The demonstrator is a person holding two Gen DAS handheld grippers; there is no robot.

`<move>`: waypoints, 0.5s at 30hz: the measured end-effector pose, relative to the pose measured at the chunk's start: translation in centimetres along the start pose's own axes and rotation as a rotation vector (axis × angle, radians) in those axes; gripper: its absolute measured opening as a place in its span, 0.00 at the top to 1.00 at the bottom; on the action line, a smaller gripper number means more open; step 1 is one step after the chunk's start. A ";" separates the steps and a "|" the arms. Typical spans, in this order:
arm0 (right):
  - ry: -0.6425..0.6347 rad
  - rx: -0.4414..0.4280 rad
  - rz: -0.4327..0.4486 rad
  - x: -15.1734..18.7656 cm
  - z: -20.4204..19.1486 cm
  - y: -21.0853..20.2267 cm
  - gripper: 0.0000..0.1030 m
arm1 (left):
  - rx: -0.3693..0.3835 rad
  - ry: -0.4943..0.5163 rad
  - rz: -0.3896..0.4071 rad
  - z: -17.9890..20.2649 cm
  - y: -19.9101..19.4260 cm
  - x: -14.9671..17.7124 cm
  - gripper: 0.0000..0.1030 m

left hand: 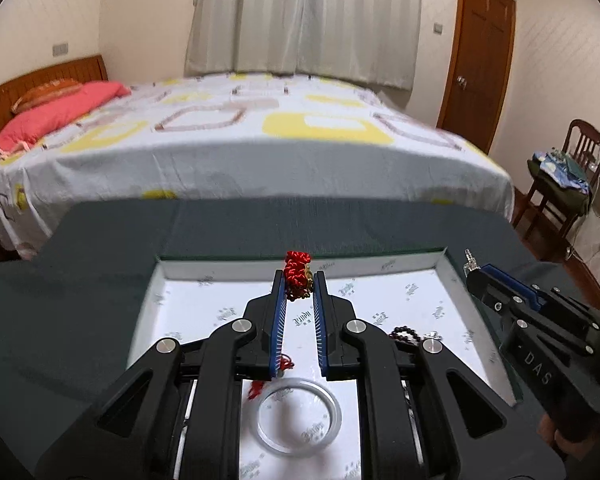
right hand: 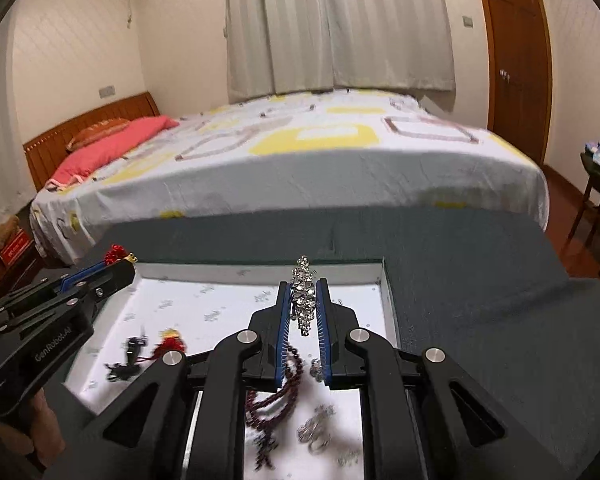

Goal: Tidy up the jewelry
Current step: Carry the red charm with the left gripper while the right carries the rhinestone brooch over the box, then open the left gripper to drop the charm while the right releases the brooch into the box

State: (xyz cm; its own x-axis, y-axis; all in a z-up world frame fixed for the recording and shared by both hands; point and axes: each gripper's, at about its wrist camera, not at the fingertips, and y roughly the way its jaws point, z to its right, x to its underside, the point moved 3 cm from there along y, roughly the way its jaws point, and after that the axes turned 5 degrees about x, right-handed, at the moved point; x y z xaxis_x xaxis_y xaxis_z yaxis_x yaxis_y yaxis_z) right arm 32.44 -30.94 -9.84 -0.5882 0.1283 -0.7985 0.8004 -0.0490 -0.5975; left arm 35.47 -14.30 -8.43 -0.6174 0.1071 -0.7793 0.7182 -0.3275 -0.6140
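My left gripper [left hand: 299, 280] is shut on a red knotted cord ornament [left hand: 297, 267] with gold bits, held above the white-lined tray [left hand: 380, 272]. Its red tassel end [left hand: 256, 390] hangs below, next to a clear glass bangle [left hand: 299, 416] lying in the tray. My right gripper [right hand: 303, 286] is shut on a silver crystal piece [right hand: 305, 292], also above the tray [right hand: 220, 280]. Dark red bead strands [right hand: 278, 396] and silver rings [right hand: 314, 436] lie in the tray below it. The right gripper shows in the left wrist view [left hand: 476, 274]; the left gripper shows in the right wrist view [right hand: 120, 264].
The tray sits on a dark green cloth-covered table [left hand: 80, 300]. A small black piece [right hand: 130, 354] and a red-and-gold ornament [right hand: 171, 342] lie at the tray's left. A bed [left hand: 240, 140] stands beyond the table, a wooden chair [left hand: 572, 176] at the right.
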 end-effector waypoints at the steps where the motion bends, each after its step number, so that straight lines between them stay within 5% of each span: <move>1: -0.006 0.006 -0.016 0.1 0.1 0.8 0.87 | 0.002 -0.005 -0.017 0.0 0.6 0.2 0.87; 15: -0.017 0.048 -0.160 1.3 1.0 5.1 0.87 | -0.029 -0.019 -0.169 0.0 6.5 0.9 0.87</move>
State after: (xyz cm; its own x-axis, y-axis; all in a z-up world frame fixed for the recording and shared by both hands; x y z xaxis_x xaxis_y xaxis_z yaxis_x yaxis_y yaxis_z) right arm 35.63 -31.97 -14.02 -0.7100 0.1220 -0.6935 0.6899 -0.0767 -0.7198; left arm 39.55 -16.34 -13.15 -0.7359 0.1402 -0.6625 0.6125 -0.2792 -0.7395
